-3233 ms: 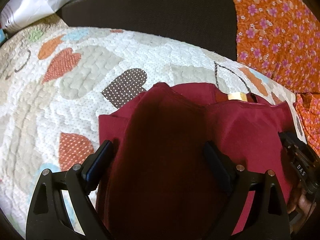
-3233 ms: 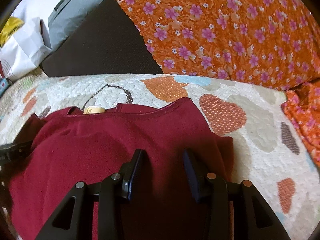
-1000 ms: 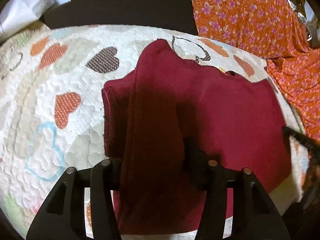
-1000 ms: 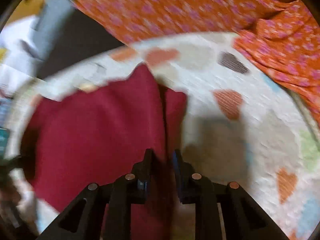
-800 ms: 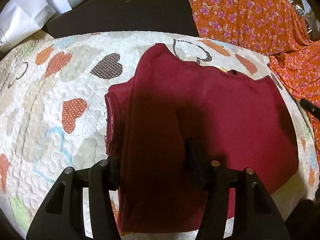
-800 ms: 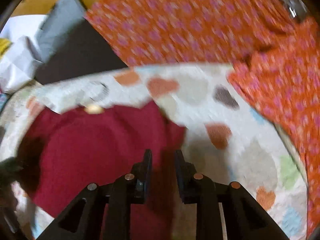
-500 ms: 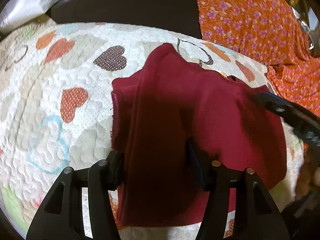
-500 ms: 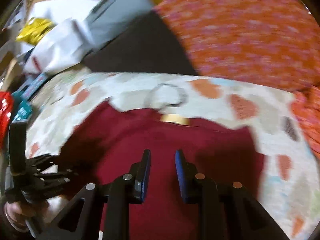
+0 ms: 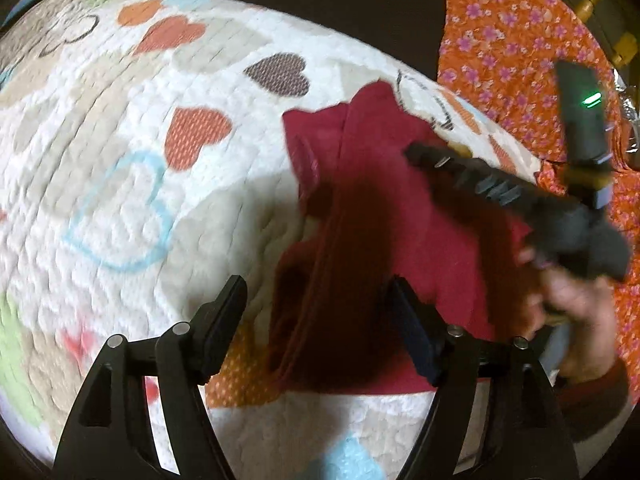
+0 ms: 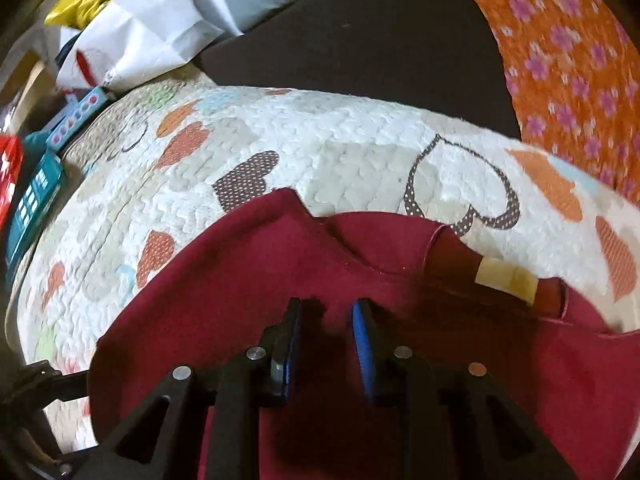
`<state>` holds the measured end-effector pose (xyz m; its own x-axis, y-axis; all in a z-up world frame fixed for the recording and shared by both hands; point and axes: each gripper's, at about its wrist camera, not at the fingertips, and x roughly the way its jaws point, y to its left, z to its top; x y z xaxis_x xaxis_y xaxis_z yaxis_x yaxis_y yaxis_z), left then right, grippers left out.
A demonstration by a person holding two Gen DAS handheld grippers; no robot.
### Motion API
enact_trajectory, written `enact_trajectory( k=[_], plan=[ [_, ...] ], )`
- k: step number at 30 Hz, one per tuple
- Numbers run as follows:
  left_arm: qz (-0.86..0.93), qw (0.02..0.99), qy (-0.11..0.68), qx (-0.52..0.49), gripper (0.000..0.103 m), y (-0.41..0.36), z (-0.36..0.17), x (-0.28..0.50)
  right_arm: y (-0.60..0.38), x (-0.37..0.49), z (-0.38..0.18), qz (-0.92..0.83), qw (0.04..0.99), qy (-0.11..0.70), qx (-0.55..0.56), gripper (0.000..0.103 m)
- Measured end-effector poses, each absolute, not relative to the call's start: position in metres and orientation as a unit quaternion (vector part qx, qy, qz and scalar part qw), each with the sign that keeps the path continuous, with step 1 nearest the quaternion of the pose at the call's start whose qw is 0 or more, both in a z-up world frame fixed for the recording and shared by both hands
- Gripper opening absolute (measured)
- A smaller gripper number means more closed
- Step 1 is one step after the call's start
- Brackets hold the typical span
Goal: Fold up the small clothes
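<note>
Your left gripper (image 9: pixel 316 308): opening, pads off the maroon shirt (image 9: pixel 360 240) | your right gripper (image 10: pixel 326 312): narrow, opening, empty above shirt's collar (image 10: pixel 360 256).

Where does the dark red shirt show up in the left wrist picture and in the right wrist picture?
Left wrist view: the dark red shirt lies right of centre on the quilt, running from mid-frame down toward the near fingers.
Right wrist view: the dark red shirt fills the lower half, its neckline toward the top.
Shared landmark: the brown dotted heart printed on the quilt, just beyond the shirt's far edge.
</note>
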<state>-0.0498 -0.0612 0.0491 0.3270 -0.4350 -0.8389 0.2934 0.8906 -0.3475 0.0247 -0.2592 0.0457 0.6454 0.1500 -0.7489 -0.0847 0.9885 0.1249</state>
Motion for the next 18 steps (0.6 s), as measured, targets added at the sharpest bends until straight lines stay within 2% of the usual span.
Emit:
enact_trajectory(
  k=[3,4,6,10,14,18],
  plan=[
    [-0.214,0.810,0.541,-0.078,0.074,-0.058,0.041,-0.055,-0.260,0.019,0.065,0.090,0.911,0.397,0.072,0.030],
    [-0.211,0.808,0.543,-0.085,0.074,-0.056,0.039,-0.056,-0.255,0.018,0.070,0.099,0.911,0.394,0.070,0.039],
    [-0.203,0.803,0.550,-0.110,0.074,-0.051,0.032,-0.059,-0.239,0.023,0.078,0.119,0.909,0.396,0.057,0.049],
    [-0.196,0.808,0.544,-0.116,0.074,-0.050,0.028,-0.067,-0.200,0.048,0.074,0.146,0.883,0.445,0.009,0.049],
    [-0.191,0.807,0.544,-0.127,0.076,-0.050,0.025,-0.065,-0.169,0.083,0.047,0.108,0.854,0.505,-0.057,0.049],
    [-0.186,0.813,0.538,-0.122,0.078,-0.055,0.025,-0.063,-0.150,0.093,0.025,0.089,0.848,0.509,-0.114,0.057]
  ],
)
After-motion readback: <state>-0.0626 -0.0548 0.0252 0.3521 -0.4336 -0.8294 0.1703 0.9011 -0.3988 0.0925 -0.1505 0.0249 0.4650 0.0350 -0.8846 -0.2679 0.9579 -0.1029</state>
